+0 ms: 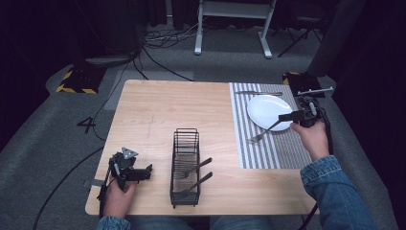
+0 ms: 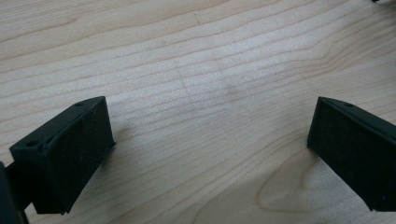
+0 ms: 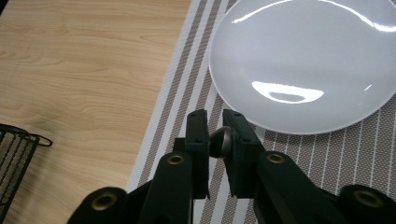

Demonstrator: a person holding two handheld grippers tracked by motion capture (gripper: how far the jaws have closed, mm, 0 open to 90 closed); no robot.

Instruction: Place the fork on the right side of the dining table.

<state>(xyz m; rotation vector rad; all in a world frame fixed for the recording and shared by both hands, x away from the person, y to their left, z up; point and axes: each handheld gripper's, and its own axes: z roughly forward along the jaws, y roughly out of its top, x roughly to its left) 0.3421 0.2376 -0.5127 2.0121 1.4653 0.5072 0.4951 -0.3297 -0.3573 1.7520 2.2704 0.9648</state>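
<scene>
Pale wood grain covers the table, whose left half lies bare from the upper edge of the board down to the lower left of the high view, where the left gripper sits close to the near corner in the person's left hand; in the left gripper view its two black jaws stand wide apart over bare wood with nothing between them. Around the board the floor is grey carpet with dark cables trailing across it, a yellow-and-black striped base at the upper left, and white stand legs at the top centre. Just left of centre, near the lower edge of the table, a black wire basket stands upright, holding two forks whose dark handles lean out over its right side. Further right a grey striped placemat reaches the table's right edge and carries a white plate in its upper part, with cutlery lying above the plate. At the right of the frame the right gripper, in the person's right hand, holds a fork by its handle end, jaws narrow and clamped on it; the fork slants down-left across the plate's lower rim, tines over the mat.
</scene>
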